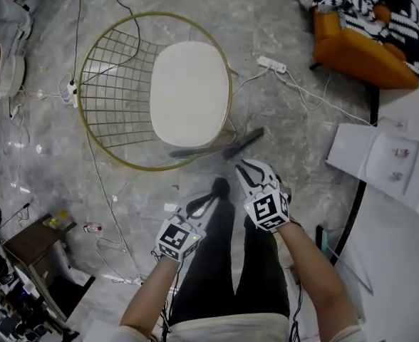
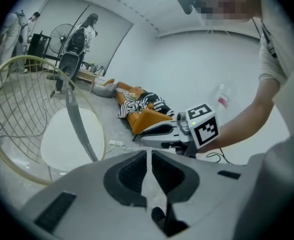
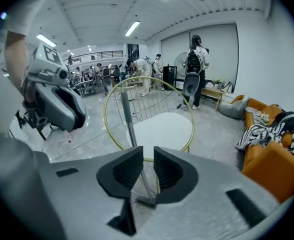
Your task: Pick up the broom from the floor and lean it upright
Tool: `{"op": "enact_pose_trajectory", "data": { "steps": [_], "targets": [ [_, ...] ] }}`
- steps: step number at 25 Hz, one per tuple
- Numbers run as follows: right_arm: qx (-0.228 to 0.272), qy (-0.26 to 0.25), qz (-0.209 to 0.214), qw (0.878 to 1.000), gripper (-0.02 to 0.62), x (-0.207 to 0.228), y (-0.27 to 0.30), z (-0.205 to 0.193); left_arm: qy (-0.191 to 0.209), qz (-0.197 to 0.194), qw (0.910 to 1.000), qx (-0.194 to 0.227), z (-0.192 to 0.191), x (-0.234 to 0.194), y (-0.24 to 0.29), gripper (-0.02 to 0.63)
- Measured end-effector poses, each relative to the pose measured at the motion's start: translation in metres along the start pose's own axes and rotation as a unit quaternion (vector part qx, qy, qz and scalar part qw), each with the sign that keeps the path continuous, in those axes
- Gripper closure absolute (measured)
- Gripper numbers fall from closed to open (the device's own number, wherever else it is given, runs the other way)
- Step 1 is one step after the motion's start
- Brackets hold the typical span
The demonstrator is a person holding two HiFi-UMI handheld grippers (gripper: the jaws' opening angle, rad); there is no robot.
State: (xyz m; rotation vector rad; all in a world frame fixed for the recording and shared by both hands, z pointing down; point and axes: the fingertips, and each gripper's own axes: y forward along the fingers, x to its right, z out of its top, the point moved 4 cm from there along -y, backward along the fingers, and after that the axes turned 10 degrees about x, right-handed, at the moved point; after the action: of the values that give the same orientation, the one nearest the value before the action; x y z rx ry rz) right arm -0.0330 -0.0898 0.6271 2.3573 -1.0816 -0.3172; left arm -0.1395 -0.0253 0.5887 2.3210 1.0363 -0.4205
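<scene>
The broom stands tilted against the gold wire chair point(image 1: 88, 84). Its grey handle point(image 3: 131, 126) runs from the chair's rim down to the dark head point(image 3: 145, 201) on the floor; in the head view the head point(image 1: 242, 142) lies beside the chair's front. The left gripper view also shows the handle point(image 2: 80, 124). My left gripper point(image 1: 208, 199) is held up near the person's legs, its jaws together with nothing in them. My right gripper point(image 1: 248, 169) hovers just short of the broom head, jaws a little apart and empty; the handle shows beyond the gap, untouched.
A white cushion point(image 1: 189, 92) fills the chair seat. An orange sofa point(image 1: 359, 48) with a striped blanket stands at the back right. A power strip point(image 1: 272, 64) and cables trail over the floor. A white box point(image 1: 373, 155) is at the right, clutter at the lower left.
</scene>
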Motion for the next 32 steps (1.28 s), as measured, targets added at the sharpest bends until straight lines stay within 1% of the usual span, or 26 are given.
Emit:
{"op": "enact_pose_trajectory", "data": {
  "steps": [4,10,16,20,26,32],
  "targets": [
    [0.010,-0.008,-0.022,1.000,0.549,0.010,-0.052,0.053,0.024,-0.006,0.9997,0.003,0.048,0.017,-0.022,0.577],
    [0.031,0.041,-0.038,0.998,0.590,-0.010,-0.138,0.112,0.044,-0.012,0.9989,0.009,0.093,0.067,-0.071,0.577],
    [0.056,0.070,-0.062,0.994,0.594,-0.019,-0.213,0.159,0.054,-0.006,0.9981,0.029,0.127,0.124,-0.095,0.576],
    [0.064,0.072,-0.064,0.993,0.595,-0.034,-0.262,0.174,0.068,0.000,0.9971,0.036,0.136,0.168,-0.117,0.577],
    [0.084,0.076,-0.055,0.992,0.595,-0.066,-0.334,0.179,0.089,0.010,0.9946,0.051,0.140,0.244,-0.152,0.577],
    [0.109,0.090,-0.065,0.988,0.595,-0.089,-0.400,0.182,0.097,0.016,0.9918,0.082,0.141,0.309,-0.188,0.576]
  ]
}}
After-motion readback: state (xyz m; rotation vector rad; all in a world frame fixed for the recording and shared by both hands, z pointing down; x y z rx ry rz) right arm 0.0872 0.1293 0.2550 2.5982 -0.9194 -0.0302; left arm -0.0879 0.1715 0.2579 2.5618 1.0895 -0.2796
